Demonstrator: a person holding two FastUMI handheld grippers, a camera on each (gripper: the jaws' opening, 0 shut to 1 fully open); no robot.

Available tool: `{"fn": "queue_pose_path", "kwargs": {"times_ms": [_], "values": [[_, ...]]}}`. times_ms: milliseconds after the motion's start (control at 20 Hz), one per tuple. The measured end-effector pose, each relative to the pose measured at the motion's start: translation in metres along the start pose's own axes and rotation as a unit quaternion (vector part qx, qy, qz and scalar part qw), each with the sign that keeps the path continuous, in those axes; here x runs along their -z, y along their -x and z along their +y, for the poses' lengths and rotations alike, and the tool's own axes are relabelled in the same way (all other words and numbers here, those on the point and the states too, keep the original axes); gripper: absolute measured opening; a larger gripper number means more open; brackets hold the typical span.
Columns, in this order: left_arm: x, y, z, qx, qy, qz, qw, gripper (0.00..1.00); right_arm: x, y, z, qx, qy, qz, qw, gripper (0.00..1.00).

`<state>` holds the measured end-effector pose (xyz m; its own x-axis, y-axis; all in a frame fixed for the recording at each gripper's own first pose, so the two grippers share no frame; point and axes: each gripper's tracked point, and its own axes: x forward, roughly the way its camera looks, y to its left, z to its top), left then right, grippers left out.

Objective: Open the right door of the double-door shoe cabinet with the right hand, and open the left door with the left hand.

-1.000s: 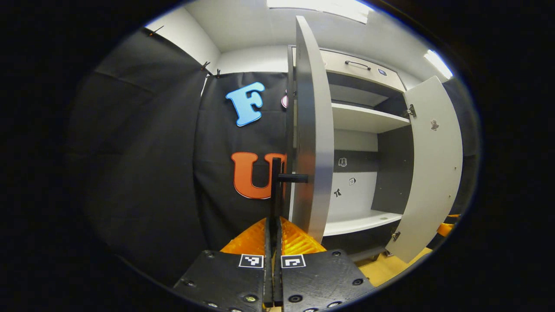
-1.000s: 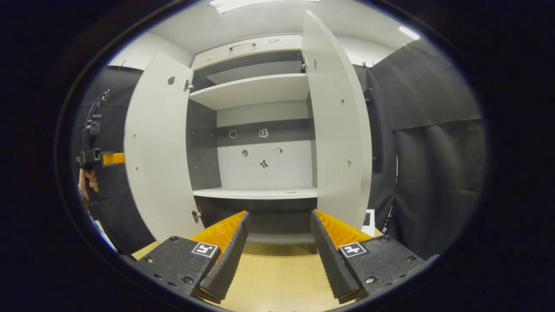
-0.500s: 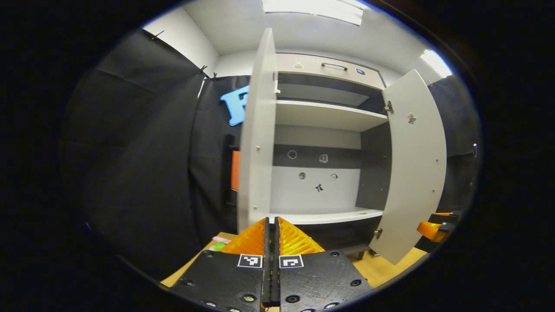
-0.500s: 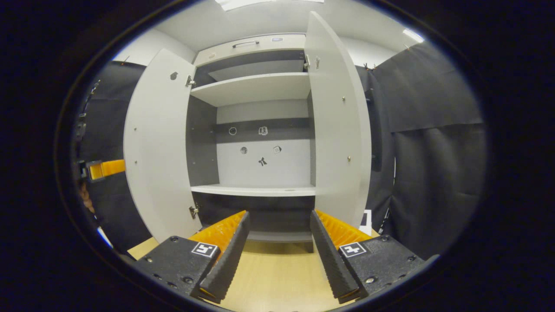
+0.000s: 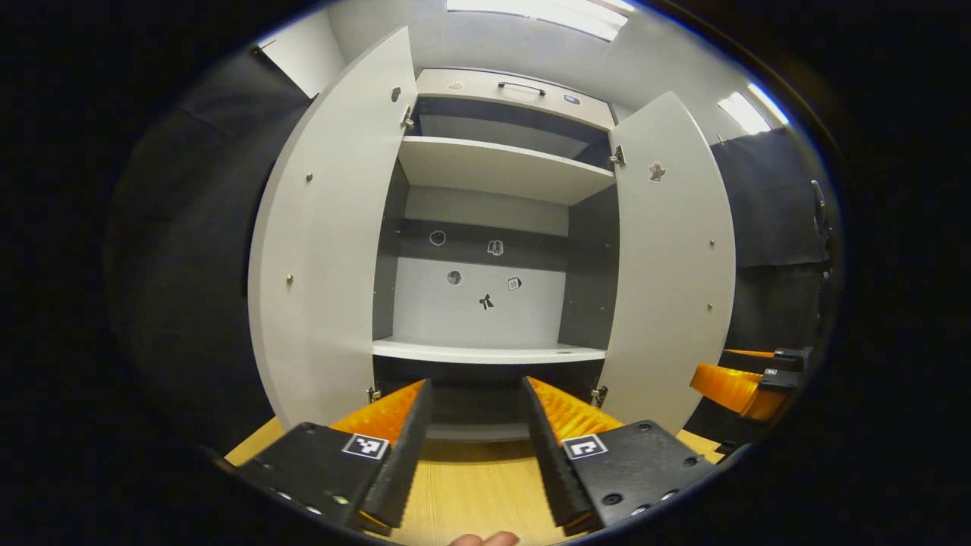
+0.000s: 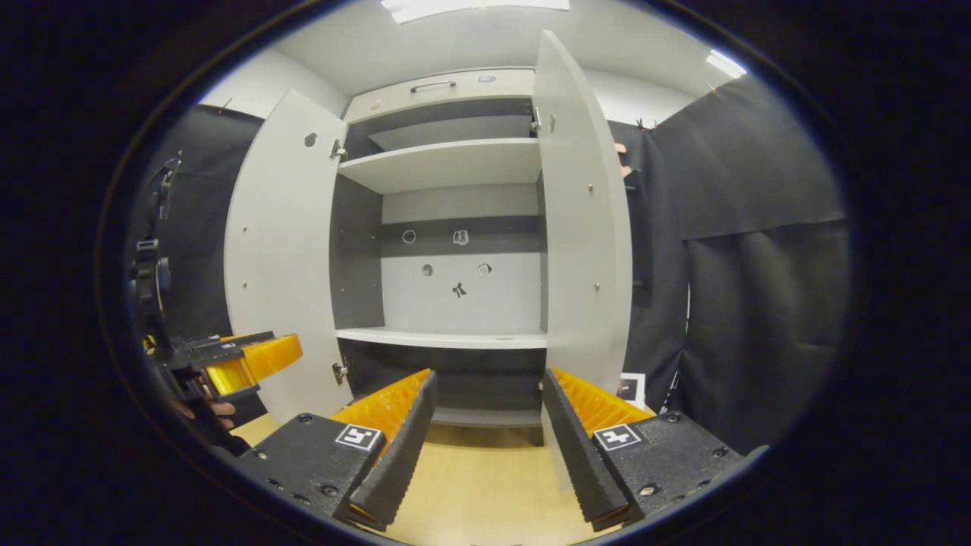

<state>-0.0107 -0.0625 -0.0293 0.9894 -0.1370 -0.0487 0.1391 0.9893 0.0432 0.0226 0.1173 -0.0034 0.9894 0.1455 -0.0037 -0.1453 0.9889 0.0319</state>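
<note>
Both doors of the shoe cabinet stood swung wide toward the camera: left door and right door in the left gripper view, with the shelves bare between them. Cabinet sat at the far side of the wooden floor, against the black cloth wall.

Left gripper: fingers spread apart, nothing between them, well back from the left door. Right gripper: fingers likewise spread, holding nothing, facing the cabinet's opening with the right door edge-on just right of centre. Left gripper also seen at the left edge of the right gripper view, near the left door.

Judgement: task looked complete. Door panels appeared thin, stiff, light board on small hinges; smooth faces would likely be slippery to pinch flat. Handle not visible in these views; the free vertical edge would be the place to grip.
</note>
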Motion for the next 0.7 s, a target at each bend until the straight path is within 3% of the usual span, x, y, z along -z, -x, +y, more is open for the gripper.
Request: {"fn": "queue_pose_path", "kwargs": {"times_ms": [100,300,700], "values": [[0.001,-0.001,-0.004,0.002,0.007,0.000,1.000,0.88,0.002,0.000,-0.004,0.005,-0.003,0.000,1.000,0.86],[-0.003,-0.002,-0.002,-0.002,0.021,0.003,1.000,0.88,0.005,-0.001,-0.007,0.006,-0.009,0.002,1.000,0.87],[-0.018,0.002,-0.003,-0.013,-0.001,-0.029,0.999,0.88,-0.003,0.004,-0.022,0.020,-0.012,-0.030,0.999,0.88]]}}
